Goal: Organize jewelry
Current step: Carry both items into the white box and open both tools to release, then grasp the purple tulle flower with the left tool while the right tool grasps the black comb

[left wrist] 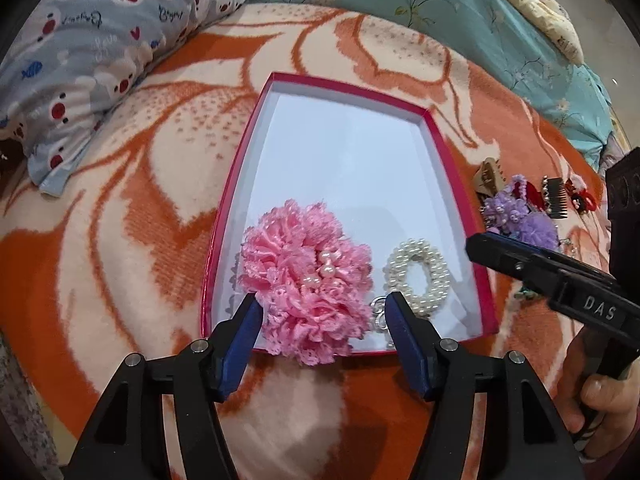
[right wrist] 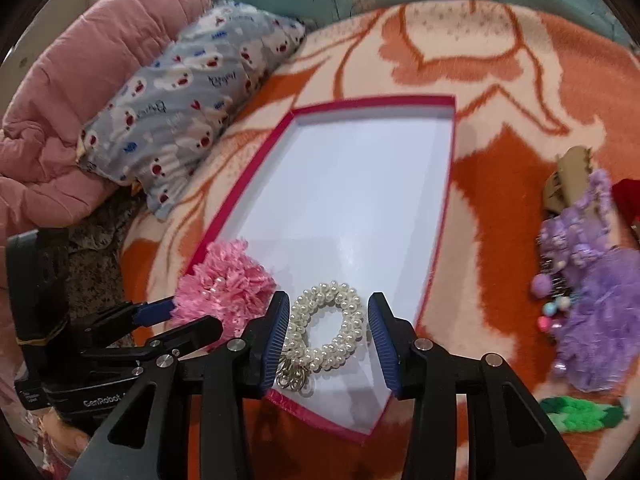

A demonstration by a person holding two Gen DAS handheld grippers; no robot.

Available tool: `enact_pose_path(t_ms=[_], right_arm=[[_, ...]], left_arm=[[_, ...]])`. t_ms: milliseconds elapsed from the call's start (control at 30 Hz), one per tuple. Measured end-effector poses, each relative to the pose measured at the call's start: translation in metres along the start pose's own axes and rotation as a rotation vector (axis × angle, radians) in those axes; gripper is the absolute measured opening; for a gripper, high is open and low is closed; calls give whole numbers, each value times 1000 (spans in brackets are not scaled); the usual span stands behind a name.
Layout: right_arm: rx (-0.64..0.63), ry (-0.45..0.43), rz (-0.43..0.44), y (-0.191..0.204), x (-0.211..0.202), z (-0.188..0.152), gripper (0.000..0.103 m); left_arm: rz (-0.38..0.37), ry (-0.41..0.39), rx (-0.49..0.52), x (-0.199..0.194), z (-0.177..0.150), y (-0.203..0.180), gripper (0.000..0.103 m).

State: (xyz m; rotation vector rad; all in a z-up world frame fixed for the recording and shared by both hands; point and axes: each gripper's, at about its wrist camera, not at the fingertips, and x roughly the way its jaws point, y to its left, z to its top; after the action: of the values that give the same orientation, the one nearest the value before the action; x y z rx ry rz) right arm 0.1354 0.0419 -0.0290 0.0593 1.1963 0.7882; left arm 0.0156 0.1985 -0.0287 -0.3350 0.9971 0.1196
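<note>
A shallow pink-rimmed box [left wrist: 448, 160] with a white floor lies on the blanket; it also shows in the right wrist view [right wrist: 240, 196]. In its near end lie a pink frilly flower scrunchie [left wrist: 304, 276] [right wrist: 224, 284], a pearl bracelet [left wrist: 416, 276] [right wrist: 328, 324] and silver rings [left wrist: 380, 314] [right wrist: 294, 378]. My left gripper [left wrist: 322, 312] is open, its fingers either side of the pink scrunchie. My right gripper [right wrist: 328, 336] is open, its fingers either side of the pearl bracelet without gripping it.
A pile of hair accessories lies right of the box: purple scrunchies [left wrist: 520, 216] [right wrist: 596, 308], a beige claw clip [left wrist: 486, 178], a dark comb [left wrist: 556, 196], red pieces [left wrist: 582, 198] and a green scrunchie [right wrist: 580, 412]. A grey patterned pillow [left wrist: 92, 52] lies left.
</note>
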Motion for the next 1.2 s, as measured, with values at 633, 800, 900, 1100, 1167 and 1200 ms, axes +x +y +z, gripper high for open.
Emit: enact_pose_path(t_ms=[633,800,900,1100,1167,1200], right_arm=[[231,-182,-179,-116,-124,-28,43],[285,-219,-215,-143,-146,-35,43],[298,-234,-230,-153,-154,-38,43],[335,-248,-248,-174,-162,-42,43],[343,-251,-252,-179,-164,-42,43],[347,-254,-255,-181,-164,-41,43]], left_arm=[[-129,-9,127,-16,7,-80,67],[-164,3,173,-7,12,-109,67],[-188,17,192,1,14,-125,67],[-225,36,225,20,23,-155,67],[-235,44,233,27,26,-163,67],[-240,48,234,31,28,-167,67]])
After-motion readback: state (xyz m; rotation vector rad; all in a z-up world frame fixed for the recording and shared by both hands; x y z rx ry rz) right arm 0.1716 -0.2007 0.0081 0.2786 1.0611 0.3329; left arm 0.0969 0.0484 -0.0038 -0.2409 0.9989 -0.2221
